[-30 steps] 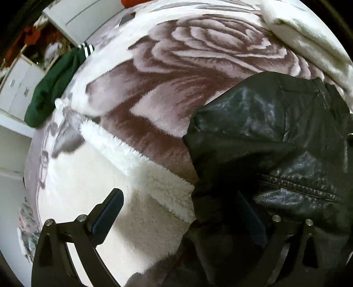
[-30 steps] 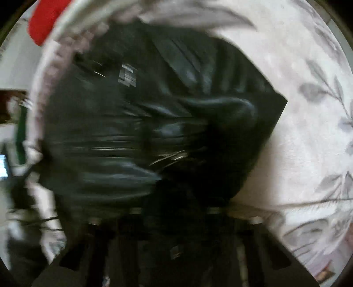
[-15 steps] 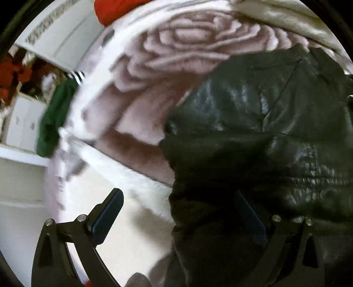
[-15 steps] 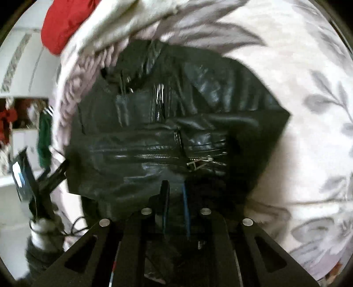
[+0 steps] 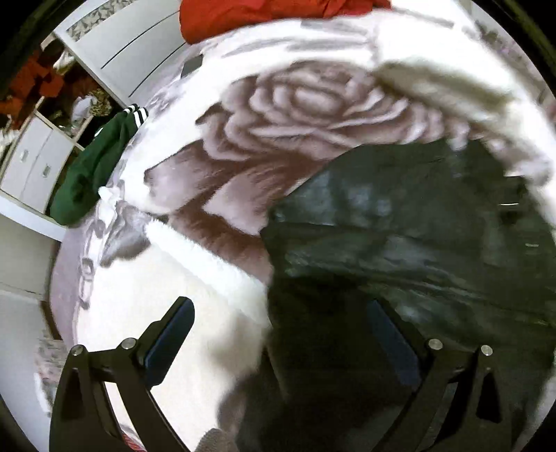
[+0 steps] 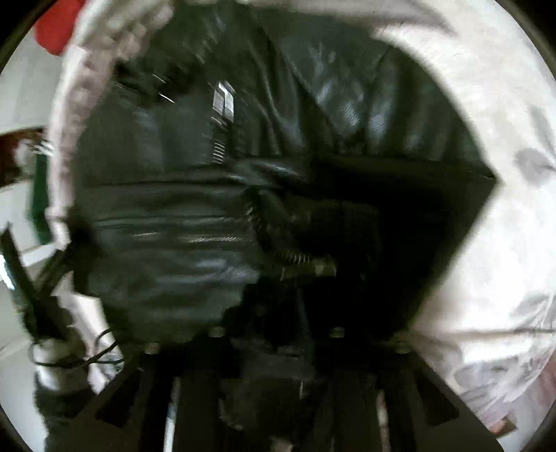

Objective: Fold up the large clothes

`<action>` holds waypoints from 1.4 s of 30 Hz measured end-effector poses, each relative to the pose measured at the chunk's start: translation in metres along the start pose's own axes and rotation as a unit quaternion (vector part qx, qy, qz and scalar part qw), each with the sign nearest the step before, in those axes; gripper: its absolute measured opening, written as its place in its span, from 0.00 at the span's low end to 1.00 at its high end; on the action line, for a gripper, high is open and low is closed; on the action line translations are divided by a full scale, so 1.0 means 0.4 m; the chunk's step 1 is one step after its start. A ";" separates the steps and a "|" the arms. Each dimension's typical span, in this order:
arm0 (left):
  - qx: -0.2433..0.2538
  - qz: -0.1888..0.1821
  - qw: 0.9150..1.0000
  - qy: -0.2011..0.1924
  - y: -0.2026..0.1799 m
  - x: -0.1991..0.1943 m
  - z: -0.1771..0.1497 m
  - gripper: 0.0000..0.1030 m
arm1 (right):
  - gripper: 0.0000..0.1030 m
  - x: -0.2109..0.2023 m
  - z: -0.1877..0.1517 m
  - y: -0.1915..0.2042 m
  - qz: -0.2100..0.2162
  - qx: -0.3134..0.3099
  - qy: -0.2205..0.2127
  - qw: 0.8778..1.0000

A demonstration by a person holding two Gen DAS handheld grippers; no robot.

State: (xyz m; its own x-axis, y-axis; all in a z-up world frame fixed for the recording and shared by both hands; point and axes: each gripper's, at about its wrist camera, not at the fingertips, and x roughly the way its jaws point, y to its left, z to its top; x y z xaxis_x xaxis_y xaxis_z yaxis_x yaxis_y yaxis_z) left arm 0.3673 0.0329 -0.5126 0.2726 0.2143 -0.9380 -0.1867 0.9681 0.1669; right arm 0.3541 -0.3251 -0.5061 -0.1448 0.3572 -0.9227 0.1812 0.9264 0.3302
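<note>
Black leather jacket (image 5: 417, 243) lies on the bed's rose-patterned blanket (image 5: 295, 114), ahead and to the right of the left claw (image 5: 278, 333). That claw stands wide open: its left finger (image 5: 170, 333) sits over white fleece, its right one over the jacket's dark edge. Only this view shows a green garment (image 5: 90, 170) far off to the claw's left and a red cloth (image 5: 264, 14) beyond the blanket. The right wrist view is blurred; the jacket (image 6: 243, 174) fills it, zip teeth (image 6: 295, 257) just ahead of the right claw (image 6: 278, 351). Whether that claw is closed cannot be told. The left tool (image 6: 38, 299) shows at its left.
</note>
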 end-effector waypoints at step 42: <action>0.017 -0.002 0.996 0.091 -0.736 -0.175 -0.603 0.08 | 0.84 0.063 0.122 -0.444 0.214 -0.007 0.061 0.975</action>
State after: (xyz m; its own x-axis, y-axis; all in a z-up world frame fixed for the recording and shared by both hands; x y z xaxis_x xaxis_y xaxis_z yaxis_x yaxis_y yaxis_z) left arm 0.1756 -0.2984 -0.5695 0.0974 0.1873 -0.9775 -0.1531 0.9733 0.1713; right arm 0.3659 -0.4866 -0.5977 -0.1739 0.7219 -0.6698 0.2364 0.6909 0.6833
